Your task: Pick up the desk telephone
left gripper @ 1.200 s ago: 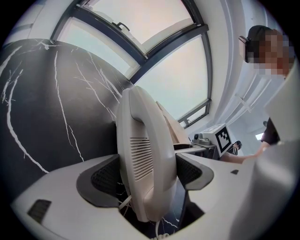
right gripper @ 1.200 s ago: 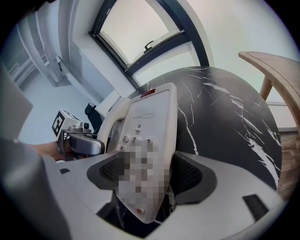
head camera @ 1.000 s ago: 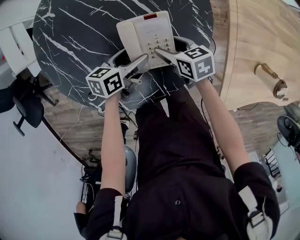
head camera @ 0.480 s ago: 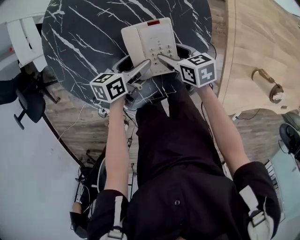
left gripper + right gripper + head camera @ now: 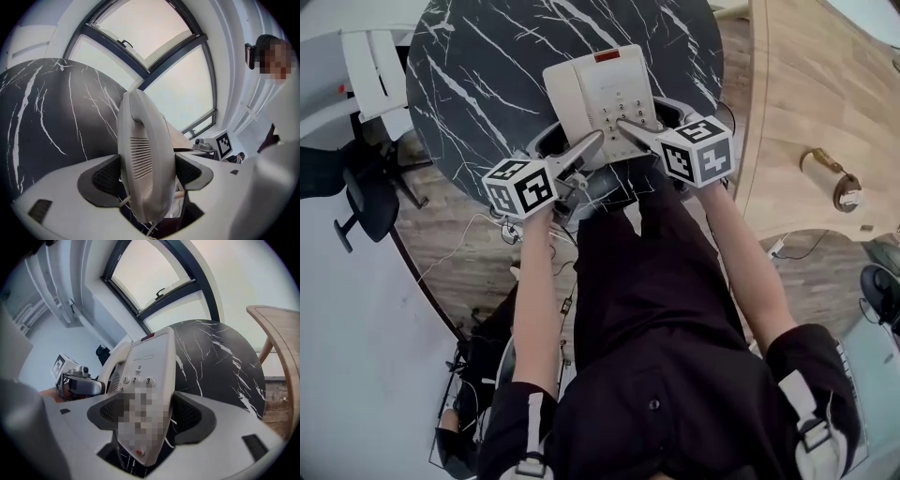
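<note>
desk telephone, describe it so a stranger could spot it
Find the round black table with white veins. At its near edge the left gripper and right gripper clamp the telephone: white, with a keypad and a red strip at its far end.

Office or meeting room, as far as I can tell. I see a round black marble tabletop [image 5: 478, 84], a desk telephone [image 5: 600, 89], and a second, pale wooden tabletop [image 5: 825, 84] close beside it. A black swivel chair [image 5: 356, 202] stands on the wood floor [image 5: 441, 225], where loose cables [image 5: 459, 246] trail. There are big dark-framed windows [image 5: 140, 33] and plain white walls.
</note>
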